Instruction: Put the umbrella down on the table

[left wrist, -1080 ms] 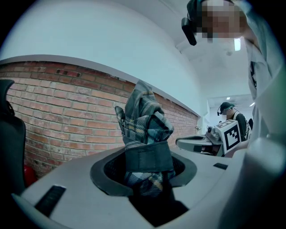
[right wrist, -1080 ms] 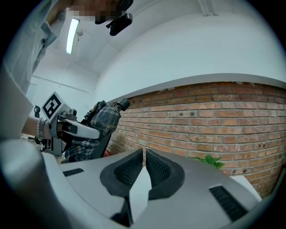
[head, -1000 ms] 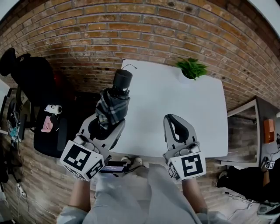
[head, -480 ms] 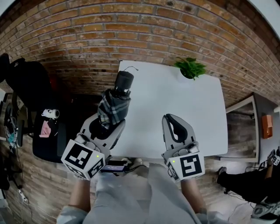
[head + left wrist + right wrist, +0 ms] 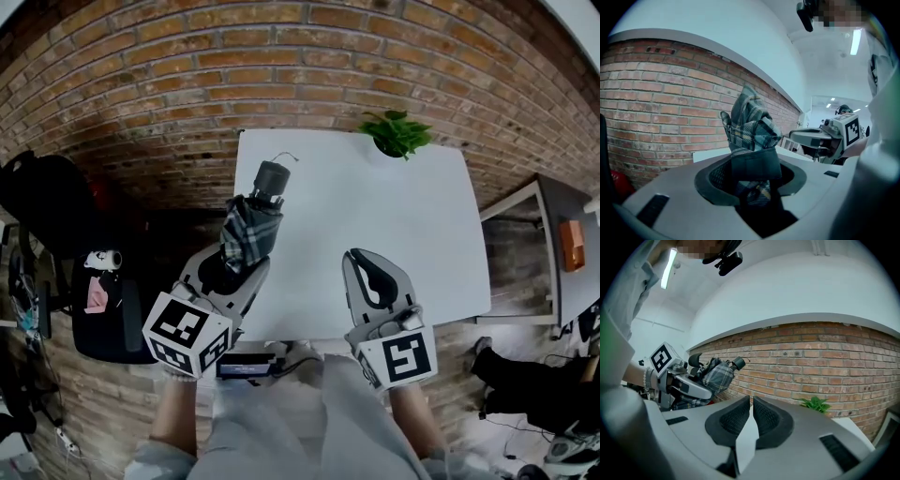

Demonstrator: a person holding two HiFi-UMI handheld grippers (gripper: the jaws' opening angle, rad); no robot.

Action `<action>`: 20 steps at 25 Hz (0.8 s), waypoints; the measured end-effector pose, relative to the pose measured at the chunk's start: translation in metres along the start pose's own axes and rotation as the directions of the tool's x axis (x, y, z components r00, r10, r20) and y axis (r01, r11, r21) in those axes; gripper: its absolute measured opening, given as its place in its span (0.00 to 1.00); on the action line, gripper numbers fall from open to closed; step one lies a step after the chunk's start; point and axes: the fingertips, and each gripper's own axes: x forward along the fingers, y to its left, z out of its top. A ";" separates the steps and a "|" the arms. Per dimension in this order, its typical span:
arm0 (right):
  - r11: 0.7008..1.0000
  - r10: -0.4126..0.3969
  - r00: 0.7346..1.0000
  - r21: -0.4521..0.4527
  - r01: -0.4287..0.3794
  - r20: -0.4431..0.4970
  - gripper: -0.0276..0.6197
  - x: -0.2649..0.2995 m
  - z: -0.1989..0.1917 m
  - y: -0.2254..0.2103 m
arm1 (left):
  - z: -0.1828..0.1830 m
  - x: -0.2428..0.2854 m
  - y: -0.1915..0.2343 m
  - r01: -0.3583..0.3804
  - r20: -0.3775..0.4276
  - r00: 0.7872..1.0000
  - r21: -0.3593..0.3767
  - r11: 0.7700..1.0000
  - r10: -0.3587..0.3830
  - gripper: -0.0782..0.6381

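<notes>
A folded plaid umbrella (image 5: pixel 251 232) with a black round handle (image 5: pixel 270 180) sticks out forward from my left gripper (image 5: pixel 234 272), which is shut on its cloth body. It hangs tilted over the left edge of the white table (image 5: pixel 375 206), handle end farthest from me. In the left gripper view the umbrella (image 5: pixel 750 126) fills the space between the jaws of the left gripper (image 5: pixel 752 173). My right gripper (image 5: pixel 370 272) is over the table's near edge, shut with nothing in it. In the right gripper view the right gripper (image 5: pixel 751 411) has its pads together, and the umbrella (image 5: pixel 717 373) shows at left.
A small potted plant (image 5: pixel 394 134) stands at the table's far edge by the brick wall (image 5: pixel 187 84). A black chair with bags (image 5: pixel 66 216) is on the floor to the left. Another desk (image 5: pixel 553 253) stands to the right.
My left gripper has come down and forward with the umbrella, which now tips lower over the table's left edge. The right gripper has hardly moved.
</notes>
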 end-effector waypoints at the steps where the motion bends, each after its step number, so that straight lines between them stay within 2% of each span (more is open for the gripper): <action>1: 1.000 -0.003 1.000 0.002 0.003 -0.011 0.12 -0.001 -0.003 -0.002 | -0.004 0.007 0.001 0.004 -0.020 1.000 0.003 1.000 -0.004 0.40; 6: 0.999 -0.031 0.998 0.012 0.032 -0.056 0.12 -0.007 -0.022 -0.011 | -0.029 0.042 0.007 0.029 -0.129 0.991 0.038 0.999 -0.024 0.40; 11: 0.998 -0.055 0.995 0.020 0.057 -0.079 0.12 -0.012 -0.034 -0.020 | -0.057 0.077 0.014 0.061 -0.248 0.968 0.076 0.995 -0.041 0.40; 15: 0.996 -0.079 0.992 0.030 0.083 -0.102 0.12 -0.017 -0.040 -0.028 | -0.082 0.103 0.020 0.088 -0.348 0.936 0.100 0.991 -0.048 0.40; 20: 0.993 -0.104 0.988 0.039 0.109 -0.118 0.12 -0.023 -0.049 -0.038 | -0.117 0.132 0.029 0.108 -0.472 0.881 0.118 0.987 -0.041 0.40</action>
